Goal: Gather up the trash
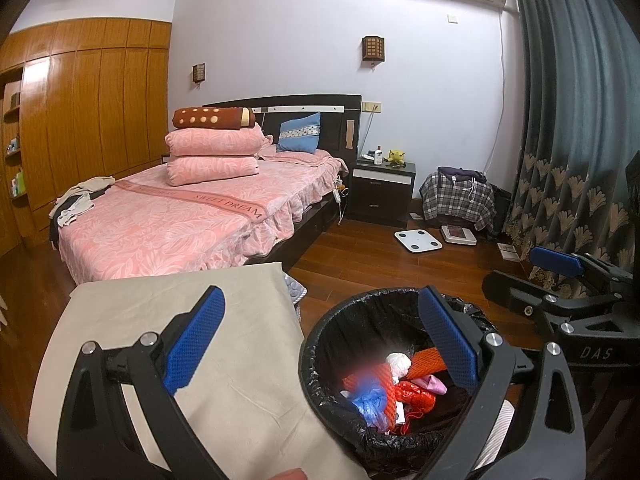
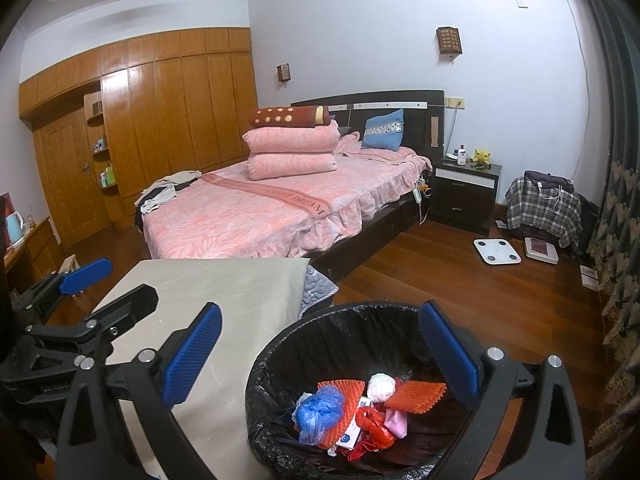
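A round bin with a black liner (image 1: pixel 360 316) (image 2: pixel 340 336) stands on the wood floor beside a beige-covered table (image 1: pixel 224 312) (image 2: pixel 240 292). Inside lie an orange foam net (image 2: pixel 416 396), a white crumpled ball (image 2: pixel 381 387), a blue plastic bag (image 2: pixel 320 408) and a red bag (image 2: pixel 372 424). My left gripper (image 1: pixel 324 340) hangs open and empty, one finger over the table and one over the bin; it also shows as the left gripper (image 2: pixel 108 288). My right gripper (image 2: pixel 320 354) is open and empty above the bin, and appears as the right gripper (image 1: pixel 532 280).
A pink bed (image 2: pixel 260 216) fills the middle of the room, with a dark nightstand (image 2: pixel 464 192) beside it. A white scale (image 2: pixel 497 251) lies on the floor. A plaid-covered seat (image 2: pixel 544 208) and a curtain (image 1: pixel 580 140) stand right. Wooden wardrobes (image 2: pixel 168 112) line the left wall.
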A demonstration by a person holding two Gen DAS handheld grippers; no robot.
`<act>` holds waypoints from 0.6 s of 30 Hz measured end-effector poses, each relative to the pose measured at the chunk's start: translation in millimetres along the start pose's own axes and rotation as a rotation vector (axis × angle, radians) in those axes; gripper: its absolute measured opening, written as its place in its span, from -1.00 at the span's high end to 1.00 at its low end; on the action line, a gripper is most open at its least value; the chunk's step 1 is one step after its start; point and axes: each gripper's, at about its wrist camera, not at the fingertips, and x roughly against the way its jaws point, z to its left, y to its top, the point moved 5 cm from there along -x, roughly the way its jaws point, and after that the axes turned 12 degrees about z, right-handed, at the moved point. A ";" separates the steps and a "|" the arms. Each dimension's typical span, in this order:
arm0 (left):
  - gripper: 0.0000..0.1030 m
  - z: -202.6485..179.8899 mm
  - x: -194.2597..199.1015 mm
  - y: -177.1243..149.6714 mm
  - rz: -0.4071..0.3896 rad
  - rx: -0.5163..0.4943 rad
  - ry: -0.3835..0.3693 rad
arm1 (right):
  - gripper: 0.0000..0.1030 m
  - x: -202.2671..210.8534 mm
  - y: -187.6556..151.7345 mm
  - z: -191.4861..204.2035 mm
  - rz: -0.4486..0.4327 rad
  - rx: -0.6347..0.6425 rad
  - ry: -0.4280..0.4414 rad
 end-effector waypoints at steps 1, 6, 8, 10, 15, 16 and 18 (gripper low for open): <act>-0.84 -0.7 0.0 0.0 0.000 0.000 0.001 | -0.88 -0.9 0.7 1.1 0.000 0.000 0.001; -0.84 -0.7 0.1 0.1 0.000 0.000 0.001 | -0.88 -0.8 0.4 0.8 0.000 0.000 0.000; -0.84 -0.8 0.1 0.1 0.000 0.000 0.000 | -0.88 -0.4 -0.1 0.6 0.000 0.000 -0.001; -0.84 -0.8 0.2 0.2 0.000 0.000 0.001 | -0.88 -1.1 0.4 1.3 0.001 -0.001 0.001; -0.84 -0.2 0.5 0.4 0.000 0.000 0.000 | -0.88 -0.5 0.0 1.0 -0.001 0.000 0.000; -0.84 -0.9 0.3 0.5 0.000 0.000 0.000 | -0.88 0.0 -0.5 0.3 -0.001 0.000 0.000; -0.84 -0.8 0.2 0.5 0.001 0.000 0.001 | -0.88 -0.7 -0.2 1.1 0.000 0.000 0.000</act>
